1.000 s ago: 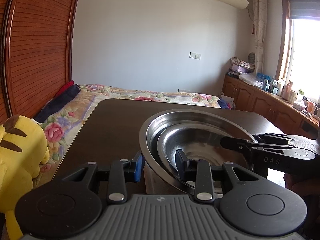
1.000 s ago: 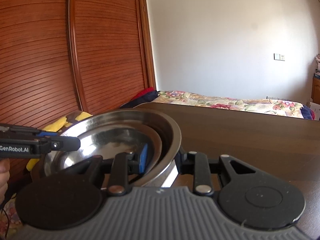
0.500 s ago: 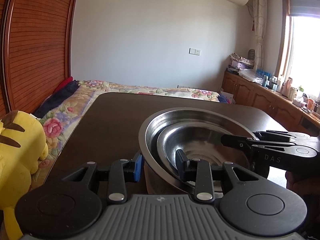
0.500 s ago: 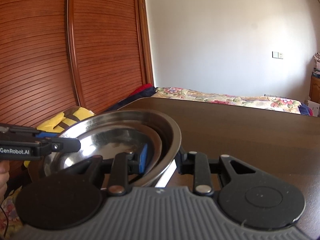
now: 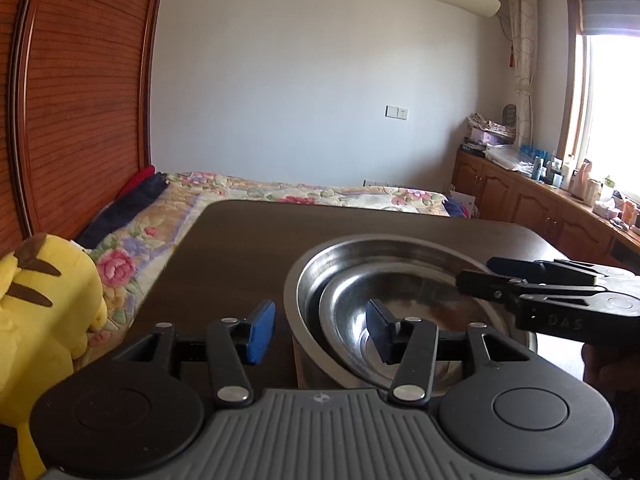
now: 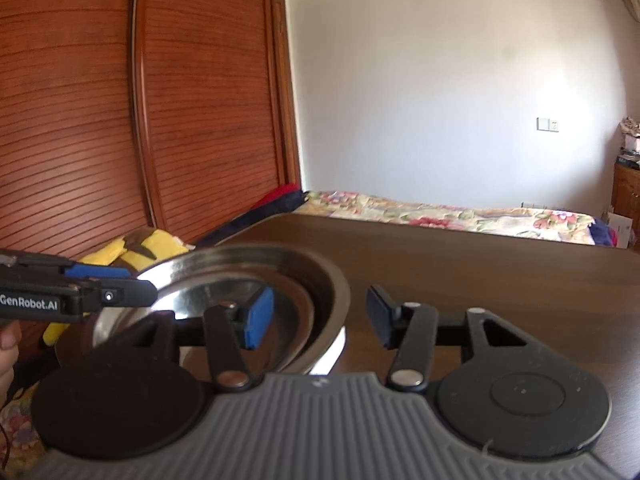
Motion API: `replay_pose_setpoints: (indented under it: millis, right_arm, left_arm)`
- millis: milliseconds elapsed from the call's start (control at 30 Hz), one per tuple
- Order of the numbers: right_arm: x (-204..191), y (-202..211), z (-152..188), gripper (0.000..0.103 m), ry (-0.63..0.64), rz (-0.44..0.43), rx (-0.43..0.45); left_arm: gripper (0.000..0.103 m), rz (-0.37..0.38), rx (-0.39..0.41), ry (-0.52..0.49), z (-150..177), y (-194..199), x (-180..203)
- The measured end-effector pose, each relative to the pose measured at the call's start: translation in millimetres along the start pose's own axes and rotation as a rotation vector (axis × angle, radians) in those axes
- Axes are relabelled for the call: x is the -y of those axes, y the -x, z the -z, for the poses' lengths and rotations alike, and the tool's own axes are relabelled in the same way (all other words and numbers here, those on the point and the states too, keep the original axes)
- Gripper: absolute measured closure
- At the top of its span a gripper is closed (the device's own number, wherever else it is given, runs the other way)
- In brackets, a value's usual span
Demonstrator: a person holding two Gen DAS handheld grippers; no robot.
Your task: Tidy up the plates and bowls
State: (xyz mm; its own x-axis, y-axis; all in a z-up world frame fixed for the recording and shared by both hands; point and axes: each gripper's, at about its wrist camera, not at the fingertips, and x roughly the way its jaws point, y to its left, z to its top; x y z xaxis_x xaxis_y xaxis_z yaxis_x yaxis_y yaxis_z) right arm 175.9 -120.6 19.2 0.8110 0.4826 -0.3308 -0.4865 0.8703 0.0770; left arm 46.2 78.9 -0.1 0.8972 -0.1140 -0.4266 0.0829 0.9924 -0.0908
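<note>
Right now both of my claws sit at the nested steel bowls on the dark wooden surface (image 5: 248, 248). The large outer bowl (image 5: 320, 264) stands near the surface's near edge, and a shallower inner bowl (image 5: 408, 300) rests inside it, tilted slightly.

My left claw (image 5: 320, 330) is spread wide: its left blue pad (image 5: 261, 332) hangs outside the outer bowl's wall, while the other pad (image 5: 378, 330) reaches down inside the inner bowl. The rims of both bowls lie between the two pads, and neither pad presses on them.

My right claw (image 6: 318, 318) is likewise spread, straddling the opposite side of the bowls, with one blue pad (image 6: 258, 318) inside the bowls and the dark pad (image 6: 380, 316) outside over the wood. I cannot tell whether either pad touches metal. In the left wrist view this claw's tips cross the bowl rim from the right.

A yellow plush toy (image 5: 44, 312) sits off the left edge of the surface, beside a bed with a floral cover (image 5: 304, 192).
</note>
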Motion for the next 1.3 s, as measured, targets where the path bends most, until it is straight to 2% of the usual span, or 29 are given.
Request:
replay_pose_setpoints:
  millis: [367,733,800,867,1033,1133,1267,1300]
  right_arm:
    - [8,36,-18,0.050,0.006,0.051,0.079]
    - [17,70,-18,0.048,0.010,0.133,0.096]
    - [20,75,-19,0.044,0.009,0.149,0.097]
    - [23,81,-18,0.037,0.004,0.167,0.103]
    - [32,92,-17,0.034,-0.007,0.212,0.116]
    - [38,97,-16,0.029,-0.017,0.233,0.127]
    - [43,101,-16,0.008,-0.020,0.263,0.142]
    - [44,102,-16,0.006,-0.016,0.273,0.145]
  left_arm:
    - [0.033,-0.030,0.068,-0.056,-19,22,15]
    - [0.010,0.021,0.103,-0.088,-28,36,45]
    - [0.002,0.023,0.114,-0.091,-31,37,51]
    - [0.000,0.030,0.128,-0.094,-33,40,57]
    - [0.000,0.049,0.144,-0.110,-36,45,76]
    - [0.000,0.052,0.147,-0.123,-37,46,83]
    - [0.000,0.044,0.151,-0.145,-36,46,93]
    - [0.000,0.041,0.153,-0.147,-36,46,94]
